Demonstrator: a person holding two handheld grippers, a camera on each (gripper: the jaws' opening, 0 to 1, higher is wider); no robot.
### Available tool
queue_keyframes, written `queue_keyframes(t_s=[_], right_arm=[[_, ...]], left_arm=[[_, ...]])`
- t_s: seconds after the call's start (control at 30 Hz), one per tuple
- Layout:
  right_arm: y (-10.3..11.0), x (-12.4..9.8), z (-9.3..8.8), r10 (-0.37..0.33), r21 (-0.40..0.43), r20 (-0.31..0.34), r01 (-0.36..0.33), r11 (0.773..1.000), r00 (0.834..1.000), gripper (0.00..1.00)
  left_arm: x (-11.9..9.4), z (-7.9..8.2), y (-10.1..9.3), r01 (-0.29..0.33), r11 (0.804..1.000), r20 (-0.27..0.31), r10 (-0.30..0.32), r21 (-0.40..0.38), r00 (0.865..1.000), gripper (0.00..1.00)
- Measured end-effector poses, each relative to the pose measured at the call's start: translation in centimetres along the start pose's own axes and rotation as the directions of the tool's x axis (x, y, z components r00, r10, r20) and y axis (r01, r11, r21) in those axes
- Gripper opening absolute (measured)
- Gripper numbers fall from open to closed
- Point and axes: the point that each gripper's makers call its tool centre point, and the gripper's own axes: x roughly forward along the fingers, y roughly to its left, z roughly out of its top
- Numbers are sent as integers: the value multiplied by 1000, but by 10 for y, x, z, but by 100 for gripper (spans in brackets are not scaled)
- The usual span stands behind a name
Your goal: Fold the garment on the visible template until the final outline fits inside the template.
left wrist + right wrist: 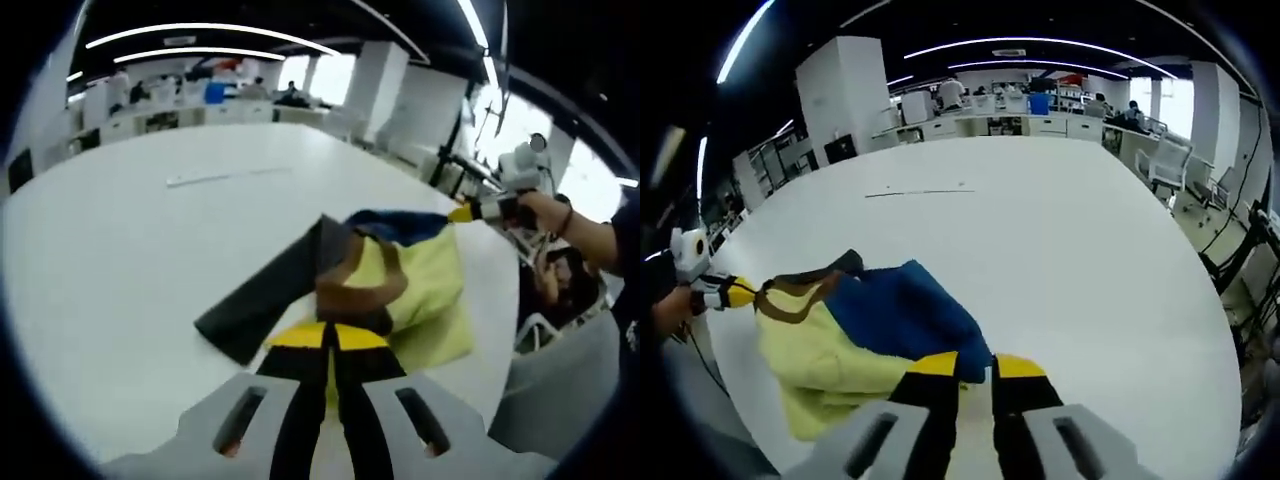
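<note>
Two grippers on one garment, mid-fold.

Left gripper view: left gripper (330,338) has its jaws pinched together on the near edge of the garment (400,280), at the brown trim (360,285). Garment lies bunched on the white table (150,250), near-right of centre: pale yellow body, blue panel (405,225) at the far side, dark grey part (265,300) stretched out to the left. Right gripper (470,212) comes in from the right, held by a hand (545,212), tip touching the far right corner of the cloth; jaws too small to read here. Thin pale strip (225,177) lies far off on the table, well apart from the garment. I can't make out a template outline.

Right gripper view: right gripper (975,372) sits at the near edge of the blue panel (905,310); jaws stand slightly apart with cloth at the tips, so I can't tell if it's really clamped. Yellow part (815,355) spreads to the left. Left gripper (735,292) enters from the left, tip on the brown trim (790,290), which looks pulled taut.

Judgement: step in hand is lifting or spreading two opposite edges before the next fold; outline is still a loose heap, so far from done. Next move calls for pulling both held edges flat and level, then laying one over the other without dragging the grey part off to the left.
</note>
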Motion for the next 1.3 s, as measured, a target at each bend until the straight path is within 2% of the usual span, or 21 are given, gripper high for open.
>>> queue_keyframes(t_s=[0.07, 0.13, 0.3, 0.53, 0.6, 0.73, 0.77, 0.9, 1.0, 1.1, 1.17, 1.3], right_arm=[[6, 0, 9, 29, -36, 18, -28, 999, 999, 21], [12, 0, 17, 59, -72, 31, -56, 996, 998, 27], [35, 6, 33, 163, -173, 41, -154, 973, 986, 30], [71, 23, 42, 305, -287, -4, -293, 912, 952, 31], [80, 29, 42, 348, -313, -19, -336, 888, 937, 31], [90, 40, 38, 384, -340, -54, -379, 861, 922, 29], [94, 44, 37, 399, -356, -67, -395, 847, 915, 28], [103, 54, 35, 447, -338, -82, -446, 828, 891, 25], [110, 63, 34, 496, -263, -84, -500, 825, 864, 25], [111, 70, 33, 510, -276, -95, -515, 812, 855, 24], [114, 72, 30, 529, -275, -112, -538, 797, 841, 24], [111, 80, 20, 528, -276, -155, -549, 789, 835, 23]], left_arm=[[1, 0, -1, -1, 1000, -2, 1, 6, 1000, 0], [1, -1, -2, -1, 1000, -1, 1, 5, 1000, 0], [2, -1, -3, -4, 1000, 9, 4, -4, 1000, 0], [2, 0, -3, 0, 1000, 16, 0, -11, 1000, 0], [2, 1, -4, 3, 1000, 18, -2, -8, 1000, 0], [2, 2, -3, 3, 1000, 29, -2, -14, 1000, 0], [2, 2, -3, 2, 1000, 32, -2, -18, 999, 0], [2, 3, -3, 3, 999, 42, -1, -35, 999, 0], [2, 4, -2, 3, 998, 57, 1, -56, 998, 0], [2, 5, 0, -1, 998, 64, 5, -65, 998, 0], [3, 6, 0, 0, 998, 66, 5, -68, 998, 0], [4, 6, 0, -2, 998, 60, 5, -60, 998, 0]])
